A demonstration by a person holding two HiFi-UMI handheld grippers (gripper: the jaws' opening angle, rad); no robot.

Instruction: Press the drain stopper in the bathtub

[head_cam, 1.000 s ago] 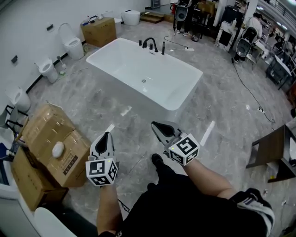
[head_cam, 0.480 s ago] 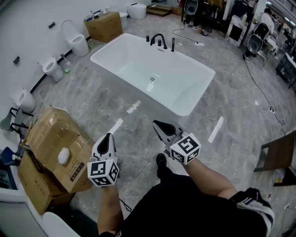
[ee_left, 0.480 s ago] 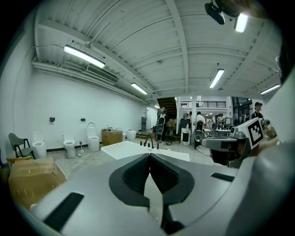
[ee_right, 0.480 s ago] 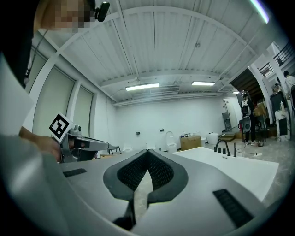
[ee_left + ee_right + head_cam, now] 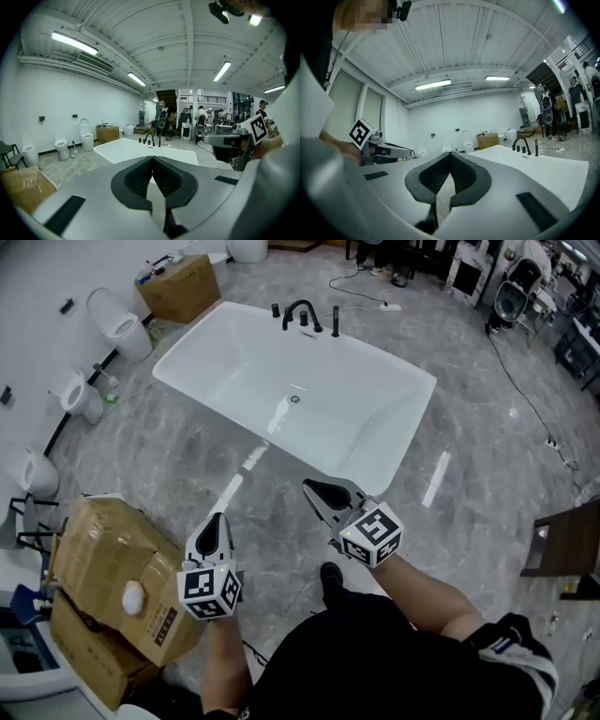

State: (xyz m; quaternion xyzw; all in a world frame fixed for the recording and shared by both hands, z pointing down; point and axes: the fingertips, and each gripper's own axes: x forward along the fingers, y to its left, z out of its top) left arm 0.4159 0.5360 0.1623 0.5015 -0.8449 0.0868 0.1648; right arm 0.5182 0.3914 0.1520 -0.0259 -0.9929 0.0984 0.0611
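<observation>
The approach is in hand: the left tool (image 5: 217, 518) and right tool (image 5: 311, 489), each with jaws pressed together on nothing, hover over the floor near the bathtub (image 5: 398, 432), whose drain stopper (image 5: 294, 399) lies far off on its bottom, so next one tool probably has to reach over the near rim and push down on it.

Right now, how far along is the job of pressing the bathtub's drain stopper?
Done: nothing yet. The drain stopper sits untouched at the bottom of the bathtub. In hand: the person stands short of the tub, with the left gripper and right gripper both shut and empty. Left: reach into the tub and press the stopper.
</observation>
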